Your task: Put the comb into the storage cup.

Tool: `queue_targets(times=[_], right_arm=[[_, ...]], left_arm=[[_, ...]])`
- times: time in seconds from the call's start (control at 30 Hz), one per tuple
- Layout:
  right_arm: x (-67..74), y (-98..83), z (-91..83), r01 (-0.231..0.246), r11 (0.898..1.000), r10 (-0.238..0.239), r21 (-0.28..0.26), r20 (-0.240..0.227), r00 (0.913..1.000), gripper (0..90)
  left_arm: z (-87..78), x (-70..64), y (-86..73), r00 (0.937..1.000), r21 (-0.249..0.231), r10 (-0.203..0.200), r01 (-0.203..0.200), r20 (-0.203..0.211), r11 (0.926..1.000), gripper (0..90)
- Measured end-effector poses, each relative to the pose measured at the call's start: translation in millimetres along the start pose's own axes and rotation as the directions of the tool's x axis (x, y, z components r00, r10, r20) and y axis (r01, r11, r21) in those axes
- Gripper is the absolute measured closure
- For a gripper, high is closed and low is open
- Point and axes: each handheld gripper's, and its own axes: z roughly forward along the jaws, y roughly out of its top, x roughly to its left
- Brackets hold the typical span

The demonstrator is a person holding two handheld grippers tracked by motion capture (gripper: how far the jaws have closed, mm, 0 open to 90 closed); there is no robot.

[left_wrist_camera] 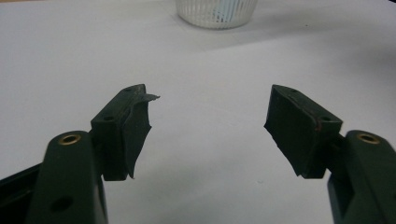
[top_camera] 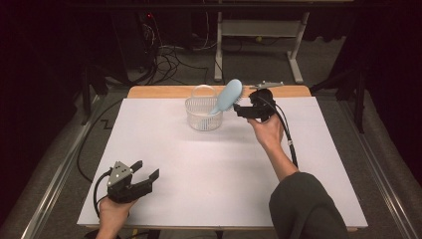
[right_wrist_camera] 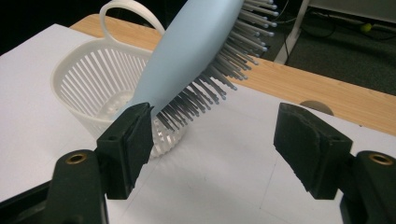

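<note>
High view: the pale blue hairbrush (top_camera: 227,95) leans handle-down in the white slatted basket (top_camera: 203,114) at the desk's (top_camera: 209,164) far edge, head over the rim toward the right gripper (top_camera: 244,107). The left gripper (top_camera: 144,172) rests near the front edge.

Left gripper view: jaws released, nothing between them.

Right gripper view: jaws parted, the left pad (right_wrist_camera: 133,140) just beside the bristles, gripping nothing. Retreating straight back should avoid snagging bristles and tipping the basket.

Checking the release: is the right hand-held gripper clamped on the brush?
No. The right hand-held gripper has its jaws apart, and the brush leans in the basket.
</note>
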Motion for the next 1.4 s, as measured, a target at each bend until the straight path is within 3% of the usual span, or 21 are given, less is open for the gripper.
queue_targets(times=[0.43,1.4], right_arm=[[-10.1,-4.8,-9.1,-0.015,1.000,0.015,-0.019,-0.004,0.9999,29.1],[-25.0,-19.8,-46.6,0.002,0.998,-0.003,-0.069,-0.011,0.9999,29.8]], left_arm=[[-0.5,0.8,0.2,1.0000,-0.002,-0.003,0.003,0.001,1.0000,30.9],[-0.4,1.5,0.1,0.9999,-0.005,-0.012,0.012,-0.004,0.9999,31.1]])
